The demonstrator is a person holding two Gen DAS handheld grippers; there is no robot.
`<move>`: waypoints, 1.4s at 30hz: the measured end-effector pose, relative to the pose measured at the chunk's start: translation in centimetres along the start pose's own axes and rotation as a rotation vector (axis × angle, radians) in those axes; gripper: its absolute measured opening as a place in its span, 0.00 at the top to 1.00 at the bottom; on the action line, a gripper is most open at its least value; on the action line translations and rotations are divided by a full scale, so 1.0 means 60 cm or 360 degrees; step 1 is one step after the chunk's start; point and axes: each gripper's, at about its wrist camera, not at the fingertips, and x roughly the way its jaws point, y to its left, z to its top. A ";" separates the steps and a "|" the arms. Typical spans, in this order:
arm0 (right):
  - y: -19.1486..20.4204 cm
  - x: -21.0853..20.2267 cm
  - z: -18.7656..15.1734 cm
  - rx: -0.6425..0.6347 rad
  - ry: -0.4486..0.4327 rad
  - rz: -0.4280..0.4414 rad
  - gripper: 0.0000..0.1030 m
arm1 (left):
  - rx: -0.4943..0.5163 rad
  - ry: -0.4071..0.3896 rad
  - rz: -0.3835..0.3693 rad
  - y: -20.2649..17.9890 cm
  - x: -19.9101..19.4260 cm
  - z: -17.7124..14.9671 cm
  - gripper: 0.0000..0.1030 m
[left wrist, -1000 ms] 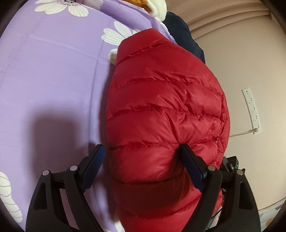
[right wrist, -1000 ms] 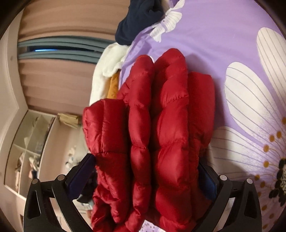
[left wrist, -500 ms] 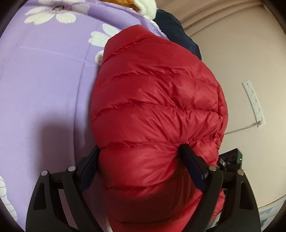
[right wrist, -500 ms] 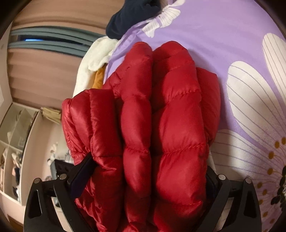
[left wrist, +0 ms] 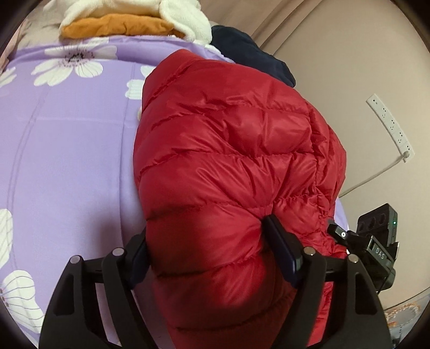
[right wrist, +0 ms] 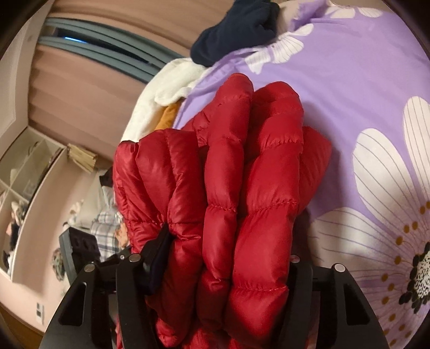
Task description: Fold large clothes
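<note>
A folded red puffer jacket (left wrist: 228,161) lies on a purple bedsheet with white flowers (left wrist: 67,150). My left gripper (left wrist: 207,241) is shut on the jacket's near end, its two fingers pressed into the padding on either side. In the right wrist view the jacket (right wrist: 236,188) shows as several stacked folds. My right gripper (right wrist: 228,255) is shut on that bundle; its left finger (right wrist: 158,255) digs into the folds and the right finger is mostly hidden behind the fabric. The right gripper's body (left wrist: 376,241) shows beside the jacket in the left wrist view.
A pile of white and orange clothes (left wrist: 129,18) and a dark navy garment (left wrist: 250,53) lie at the far end of the bed. A wall with a power strip (left wrist: 389,128) runs beside the bed. Shelves (right wrist: 24,188) and curtains (right wrist: 94,80) stand beyond the edge.
Both grippers have closed in and clamped the jacket bundle. The jacket has bunched up between the fingers, and both cameras have tilted, showing more of the far clothes pile.
</note>
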 end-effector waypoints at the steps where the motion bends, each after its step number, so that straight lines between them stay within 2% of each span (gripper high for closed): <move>1: 0.005 0.006 0.003 -0.0008 -0.0006 0.0004 0.41 | 0.0011 -0.0013 0.0010 -0.003 -0.006 -0.004 0.26; 15: 0.055 0.029 0.009 -0.0151 -0.0012 0.0138 0.41 | 0.0083 -0.0174 0.0118 -0.003 -0.083 -0.013 0.26; 23: 0.092 0.061 0.015 -0.0244 0.0013 0.0194 0.41 | 0.0043 -0.0253 0.0142 0.025 -0.122 -0.012 0.26; 34: 0.136 0.110 0.020 -0.0342 0.0077 0.0261 0.41 | -0.0024 -0.0332 0.0183 0.034 -0.128 -0.011 0.26; 42: 0.170 0.142 0.021 -0.0399 0.0112 0.0301 0.41 | -0.0059 -0.0381 0.0215 0.067 -0.162 -0.005 0.26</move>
